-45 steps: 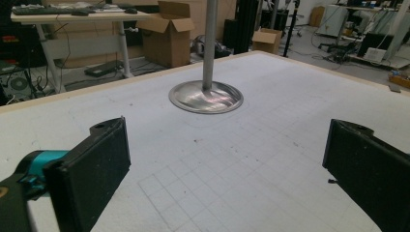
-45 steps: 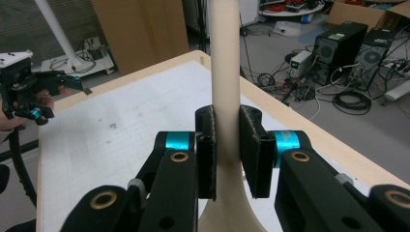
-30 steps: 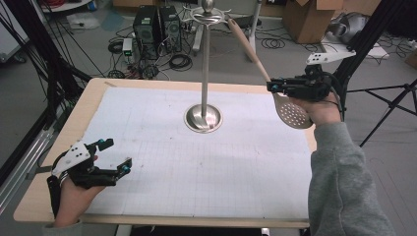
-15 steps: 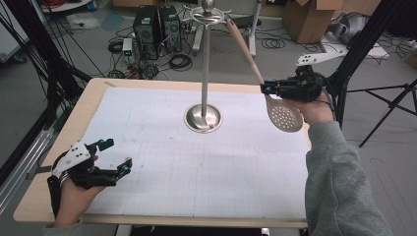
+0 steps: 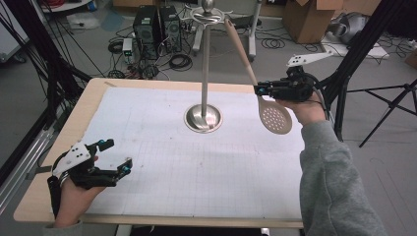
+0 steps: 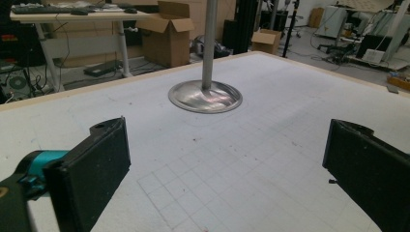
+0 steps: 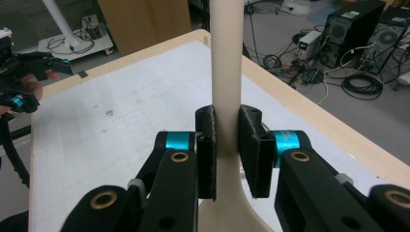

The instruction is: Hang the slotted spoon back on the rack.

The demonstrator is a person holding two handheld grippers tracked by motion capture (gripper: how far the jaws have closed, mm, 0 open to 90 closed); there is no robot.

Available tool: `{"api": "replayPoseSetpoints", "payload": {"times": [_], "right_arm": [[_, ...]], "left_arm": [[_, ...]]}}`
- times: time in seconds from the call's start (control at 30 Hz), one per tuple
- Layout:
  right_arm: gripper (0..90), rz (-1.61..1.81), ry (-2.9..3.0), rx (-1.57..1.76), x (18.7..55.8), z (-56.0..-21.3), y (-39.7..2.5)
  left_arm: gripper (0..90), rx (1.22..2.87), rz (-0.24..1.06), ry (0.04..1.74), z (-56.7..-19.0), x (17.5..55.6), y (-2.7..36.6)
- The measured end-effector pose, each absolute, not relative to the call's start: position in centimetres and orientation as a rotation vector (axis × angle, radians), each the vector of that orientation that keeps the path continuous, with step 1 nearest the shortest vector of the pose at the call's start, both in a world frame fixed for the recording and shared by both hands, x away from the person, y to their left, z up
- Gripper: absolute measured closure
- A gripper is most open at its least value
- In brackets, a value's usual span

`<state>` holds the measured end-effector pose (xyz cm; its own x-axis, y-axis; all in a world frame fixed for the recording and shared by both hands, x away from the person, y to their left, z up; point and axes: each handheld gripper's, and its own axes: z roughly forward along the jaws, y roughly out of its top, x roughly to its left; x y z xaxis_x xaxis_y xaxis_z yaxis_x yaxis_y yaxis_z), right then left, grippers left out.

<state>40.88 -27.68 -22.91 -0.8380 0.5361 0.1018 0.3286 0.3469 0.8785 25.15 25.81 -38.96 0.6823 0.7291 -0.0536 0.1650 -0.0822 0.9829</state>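
Over the last second the right gripper (image 5: 257, 90), clamped on the handle of the slotted spoon (image 5: 274, 118), has moved left toward the stand (image 5: 205, 64). The spoon's bowl has swung inward over the table edge (image 5: 295, 98), and the handle top now reaches the stand's hook ring (image 5: 209, 14).

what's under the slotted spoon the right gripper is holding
Beneath the slotted spoon, clamped in the right gripper, lies the white grid mat; the mat patch directly behind its bowl is hidden.
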Motion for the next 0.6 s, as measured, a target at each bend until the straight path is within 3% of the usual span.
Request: {"api": "replayPoseSetpoints", "payload": {"times": [0.6], "right_arm": [[78.2, 1.444, 2.439, 0.815, 41.8, -23.9, -25.4]], "left_arm": [[3.3, 1.624, 0.547, 0.743, -39.0, 25.0, 25.6]]}}
